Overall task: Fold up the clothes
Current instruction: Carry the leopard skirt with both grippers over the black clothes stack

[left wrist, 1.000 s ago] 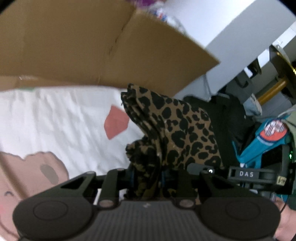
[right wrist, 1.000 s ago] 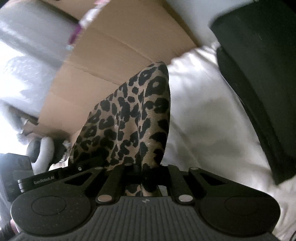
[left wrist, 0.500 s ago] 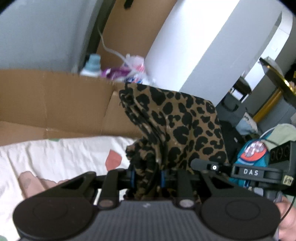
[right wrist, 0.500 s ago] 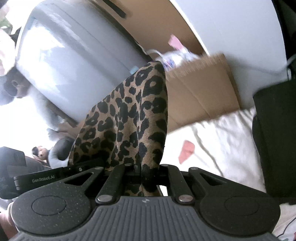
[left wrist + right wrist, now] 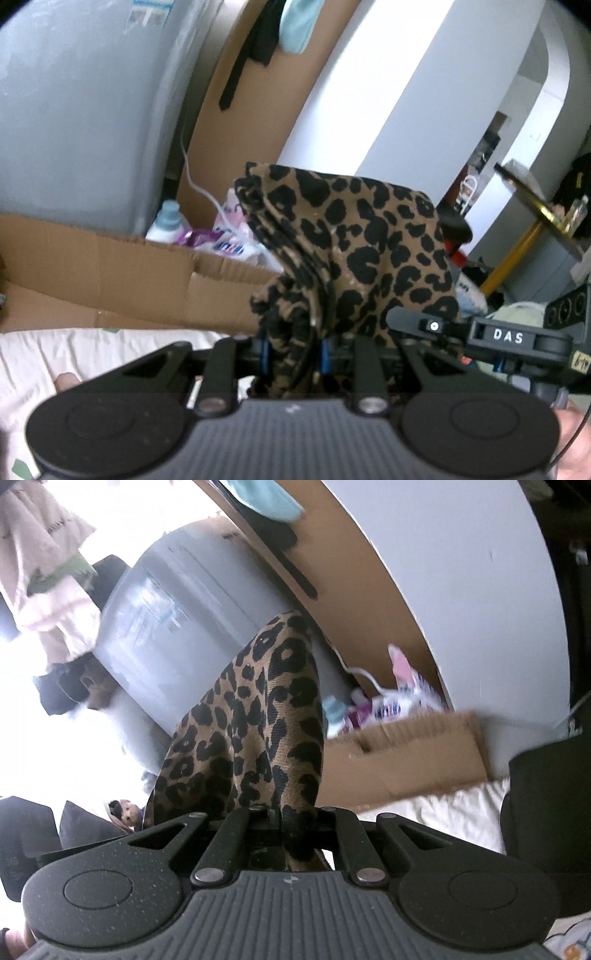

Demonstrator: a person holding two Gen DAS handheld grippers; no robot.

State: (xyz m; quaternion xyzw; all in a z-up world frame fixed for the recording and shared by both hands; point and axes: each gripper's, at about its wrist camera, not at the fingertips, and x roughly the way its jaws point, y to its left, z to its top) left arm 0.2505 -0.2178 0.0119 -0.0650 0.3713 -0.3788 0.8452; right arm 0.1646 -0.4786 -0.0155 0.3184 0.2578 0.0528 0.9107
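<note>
Item under handling: one leopard-print garment [image 5: 354, 251], held off the white bedsheet [image 5: 92, 354] between both tools. The left gripper [image 5: 293, 354] has its jaws pressed onto a thick, bunched wad of the fabric; the right gripper [image 5: 291, 827] pinches a narrower, flatter fold of the same garment [image 5: 258, 723].

Handling assessment: the cloth appears light, soft and limp, ribbed in weave, with no stiffness of its own; it sags and gathers wherever unsupported. Not fragile. Slip risk looks low at the left grip, somewhat higher at the thinner right grip. Best holds are judged to be corners or a hem edge, spread apart, rather than the bunched middle.

Clearance: a cardboard box [image 5: 140, 273] with a detergent bottle [image 5: 166, 221] stands close behind the sheet. A dark object [image 5: 546, 805] borders the sheet on the right. Open laying room lies on the sheet below.
</note>
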